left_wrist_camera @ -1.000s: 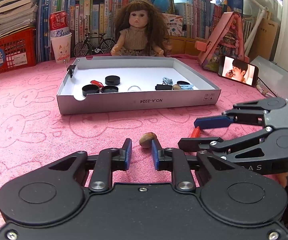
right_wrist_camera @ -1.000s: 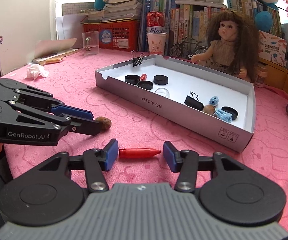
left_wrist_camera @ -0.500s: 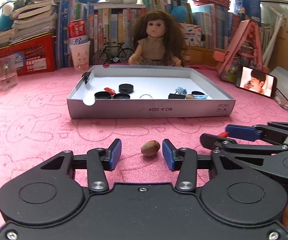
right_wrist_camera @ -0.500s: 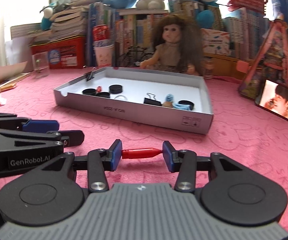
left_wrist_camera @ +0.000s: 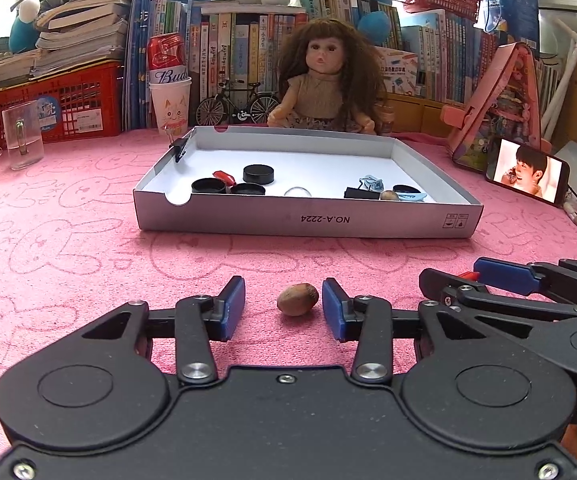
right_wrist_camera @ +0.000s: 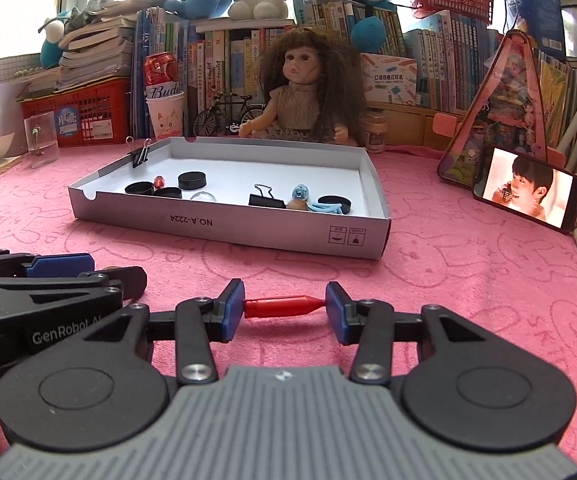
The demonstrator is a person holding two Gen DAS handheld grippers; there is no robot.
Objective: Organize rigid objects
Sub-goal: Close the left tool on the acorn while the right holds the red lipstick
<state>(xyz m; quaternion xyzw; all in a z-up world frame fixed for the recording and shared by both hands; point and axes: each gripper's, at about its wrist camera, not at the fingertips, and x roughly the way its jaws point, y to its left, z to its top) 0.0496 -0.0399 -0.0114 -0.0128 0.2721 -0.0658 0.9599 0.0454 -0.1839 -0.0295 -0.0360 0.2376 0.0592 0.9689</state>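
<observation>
1. My right gripper (right_wrist_camera: 284, 306) clamps a red, pointed plastic piece (right_wrist_camera: 282, 306) end to end between its blue pads.
2. My left gripper (left_wrist_camera: 283, 308) is closing, pads not touching the smooth brown nut (left_wrist_camera: 298, 299) lying between them on the cloth.
3. In the left view, my right gripper's tips hide nearly all of the red piece.
4. Beyond sits a shallow white cardboard tray (left_wrist_camera: 308, 222) of round black caps (left_wrist_camera: 258, 174), on a fuzzy pink bunny-print cloth (left_wrist_camera: 68, 248).
</observation>
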